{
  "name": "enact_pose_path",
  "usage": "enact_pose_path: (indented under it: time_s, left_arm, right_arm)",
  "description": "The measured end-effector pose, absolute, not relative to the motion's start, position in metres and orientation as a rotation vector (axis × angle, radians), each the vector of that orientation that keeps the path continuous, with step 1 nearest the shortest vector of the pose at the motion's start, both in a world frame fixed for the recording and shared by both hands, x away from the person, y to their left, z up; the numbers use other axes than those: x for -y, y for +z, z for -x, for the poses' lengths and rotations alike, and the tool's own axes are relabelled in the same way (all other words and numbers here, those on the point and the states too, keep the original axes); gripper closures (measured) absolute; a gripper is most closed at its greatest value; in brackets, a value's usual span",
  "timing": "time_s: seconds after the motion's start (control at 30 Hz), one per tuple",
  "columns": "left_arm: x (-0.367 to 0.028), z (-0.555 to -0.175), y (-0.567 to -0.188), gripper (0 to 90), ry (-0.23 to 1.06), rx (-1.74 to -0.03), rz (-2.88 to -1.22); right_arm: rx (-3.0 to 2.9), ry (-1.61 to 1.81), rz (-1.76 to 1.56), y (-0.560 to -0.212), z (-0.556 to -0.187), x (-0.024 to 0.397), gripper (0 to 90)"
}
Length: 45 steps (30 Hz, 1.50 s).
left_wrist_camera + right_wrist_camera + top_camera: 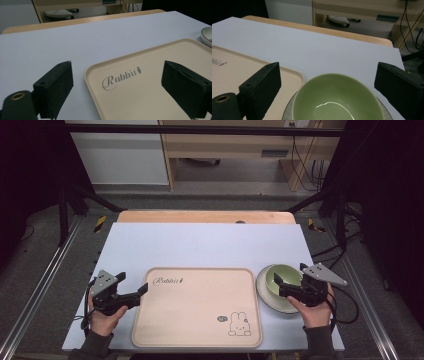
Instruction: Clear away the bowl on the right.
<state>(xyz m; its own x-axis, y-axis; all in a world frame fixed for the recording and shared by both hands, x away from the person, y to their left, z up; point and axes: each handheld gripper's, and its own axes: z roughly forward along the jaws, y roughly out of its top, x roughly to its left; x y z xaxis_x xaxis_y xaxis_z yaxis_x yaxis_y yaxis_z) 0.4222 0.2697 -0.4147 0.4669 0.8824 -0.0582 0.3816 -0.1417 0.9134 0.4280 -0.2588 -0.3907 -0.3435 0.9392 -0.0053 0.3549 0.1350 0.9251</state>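
White table (200,245) bearing a beige tray (197,306) at near centre, printed "Rabbit" with a rabbit drawing. Right of the tray, touching its edge: a plate (265,295) carrying a green bowl (282,277). Left gripper (142,291), jaws wide apart and empty, at the tray's left rim. Right gripper (276,282), jaws wide apart, straddling the bowl, gripping nothing.

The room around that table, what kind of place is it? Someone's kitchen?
Probably not a kitchen; it looks like a lab or workshop set up for recording. A dark metal frame surrounds the table, cables hang by a wooden bench, and each hand holds a gripper.
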Motion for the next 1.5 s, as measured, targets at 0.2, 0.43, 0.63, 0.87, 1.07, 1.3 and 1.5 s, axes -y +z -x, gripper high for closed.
enact_pose_path:
  time_s: [0.2, 0.43, 0.63, 0.87, 1.07, 1.3, 1.5]
  left_arm:
    - [-0.269, -0.423, -0.416, 10.1, 0.633, -1.088, -1.733]
    - [-0.268, -0.423, -0.417, 10.1, 0.634, -1.088, -1.744]
    - [-0.267, -0.423, -0.417, 10.2, 0.632, -1.088, -1.748]
    - [-0.267, -0.423, -0.418, 10.1, 0.635, -1.087, -1.750]
    - [-0.266, -0.424, -0.419, 10.2, 0.633, -1.087, -1.756]
    - [-0.266, -0.424, -0.419, 10.2, 0.634, -1.088, -1.754]
    - [-0.266, -0.424, -0.419, 10.2, 0.633, -1.088, -1.759]
  right_arm:
    - [-1.788, 1.165, -1.286, -0.393, -0.430, 0.266, 8.0]
    - [-1.796, 1.117, -1.325, -0.398, -0.433, 0.272, 8.5]
    - [-1.798, 1.094, -1.370, -0.401, -0.436, 0.278, 9.2]
    - [-1.776, 1.063, -1.410, -0.406, -0.438, 0.287, 13.5]
    - [-1.778, 1.030, -1.452, -0.410, -0.441, 0.293, 16.9]
    - [-1.788, 0.987, -1.502, -0.415, -0.444, 0.297, 24.1]
    - [-1.810, 0.946, -1.537, -0.420, -0.449, 0.299, 28.3]
